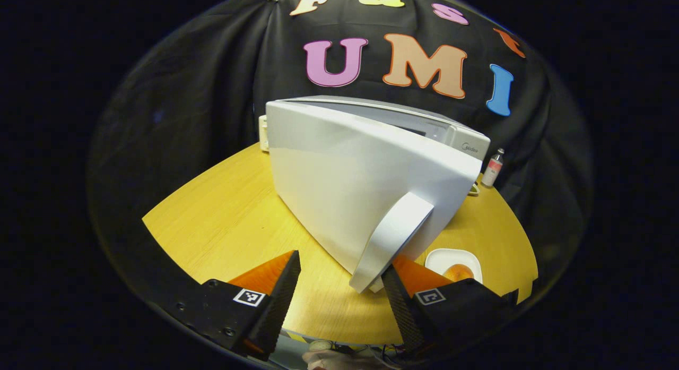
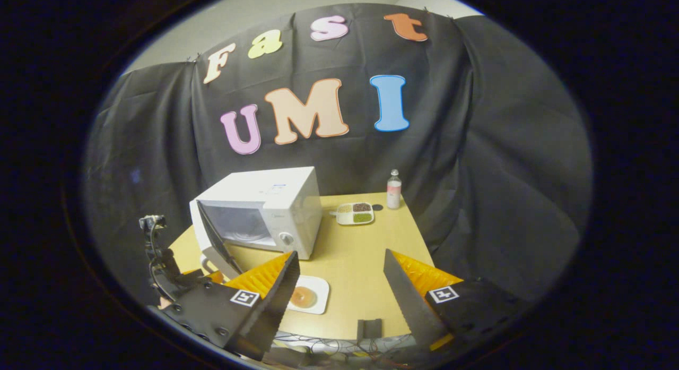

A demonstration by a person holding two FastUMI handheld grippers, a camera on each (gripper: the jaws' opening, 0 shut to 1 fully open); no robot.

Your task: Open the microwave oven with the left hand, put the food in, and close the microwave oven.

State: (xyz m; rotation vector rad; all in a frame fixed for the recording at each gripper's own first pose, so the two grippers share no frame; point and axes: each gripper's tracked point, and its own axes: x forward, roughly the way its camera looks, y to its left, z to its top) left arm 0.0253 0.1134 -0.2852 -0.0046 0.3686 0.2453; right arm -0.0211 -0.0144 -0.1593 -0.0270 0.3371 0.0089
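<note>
In the left gripper view, the microwave oven is a white box standing toward the far edge of the wooden worktop, its door swung partway out toward the near edge. The door's pale curved handle hangs just ahead of the left tool, close against the right-hand finger. That tool is spread wide and grips nothing. One white plate with one round orange-brown piece of food sits near the worktop's near right edge, beyond that finger. One small bottle stands by the far right edge.

In the right gripper view, the same single microwave oven sits at the far left of the worktop, door ajar, glass window showing a pale cavity. The plate and food lie near the front edge, just beside the left-hand finger of the right tool, which is released and empty. One divided tray of three fillings and one bottle stand near the far edge. The left tool shows by the door.
</note>
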